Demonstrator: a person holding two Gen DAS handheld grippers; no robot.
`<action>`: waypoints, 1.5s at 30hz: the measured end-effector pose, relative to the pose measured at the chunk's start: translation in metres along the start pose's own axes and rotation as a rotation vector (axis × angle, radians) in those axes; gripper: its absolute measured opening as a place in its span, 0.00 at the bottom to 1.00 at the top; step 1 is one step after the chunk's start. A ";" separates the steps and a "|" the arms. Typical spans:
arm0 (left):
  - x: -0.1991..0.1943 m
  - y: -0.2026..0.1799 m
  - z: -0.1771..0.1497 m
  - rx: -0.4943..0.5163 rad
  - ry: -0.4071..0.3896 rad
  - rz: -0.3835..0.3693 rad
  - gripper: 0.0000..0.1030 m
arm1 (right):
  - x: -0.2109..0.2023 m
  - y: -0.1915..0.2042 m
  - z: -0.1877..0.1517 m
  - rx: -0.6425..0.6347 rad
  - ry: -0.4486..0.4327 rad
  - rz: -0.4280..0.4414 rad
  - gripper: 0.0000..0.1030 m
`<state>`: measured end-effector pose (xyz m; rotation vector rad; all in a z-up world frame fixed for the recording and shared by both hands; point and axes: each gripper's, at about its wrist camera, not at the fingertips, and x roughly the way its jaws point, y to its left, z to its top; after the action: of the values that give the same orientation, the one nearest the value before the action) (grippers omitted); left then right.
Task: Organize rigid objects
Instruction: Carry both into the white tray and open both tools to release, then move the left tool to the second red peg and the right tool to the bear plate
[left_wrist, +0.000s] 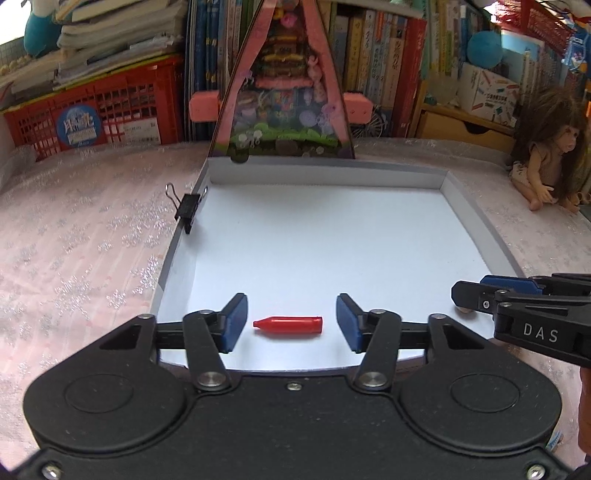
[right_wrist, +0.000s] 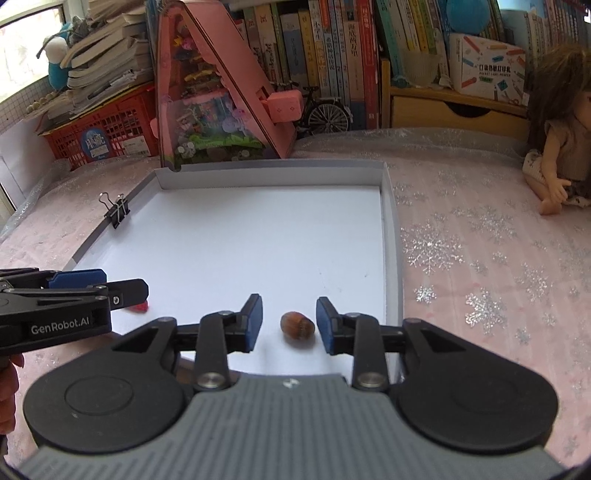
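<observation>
Now I see my left gripper (left_wrist: 291, 322) with its jaws apart, and a red cap (left_wrist: 288, 325) lies between the blue pads (left_wrist: 232, 321) without touching either of them. It rests on its side on the white floor of the shallow tray (left_wrist: 480, 218), near the front edge.

My right gripper (right_wrist: 289, 324) has its jaws spread too. A brown nut (right_wrist: 297, 324) sits on the tray floor between its fingers, closer to the right pad, but I see a small gap on both sides. The two grippers are side by side over the front part of the tray.

A black binder clip (left_wrist: 188, 208) is clamped on the left wall of the tray. The tray stands on a pink cloth (right_wrist: 480, 258) with silver snowflakes. A doll (right_wrist: 561, 147) sits on the right.
</observation>
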<state>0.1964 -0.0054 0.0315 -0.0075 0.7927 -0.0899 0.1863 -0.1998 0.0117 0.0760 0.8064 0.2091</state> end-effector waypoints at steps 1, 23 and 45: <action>-0.005 0.000 -0.002 0.009 -0.014 0.000 0.58 | -0.004 0.000 -0.001 -0.004 -0.010 0.000 0.58; -0.105 0.011 -0.118 0.086 -0.200 -0.053 0.79 | -0.089 0.012 -0.094 -0.173 -0.234 -0.047 0.91; -0.117 0.038 -0.169 0.021 -0.177 0.039 0.70 | -0.111 0.004 -0.171 -0.197 -0.307 -0.217 0.91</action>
<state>-0.0025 0.0470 -0.0050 0.0197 0.6145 -0.0601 -0.0125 -0.2218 -0.0270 -0.1617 0.4806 0.0682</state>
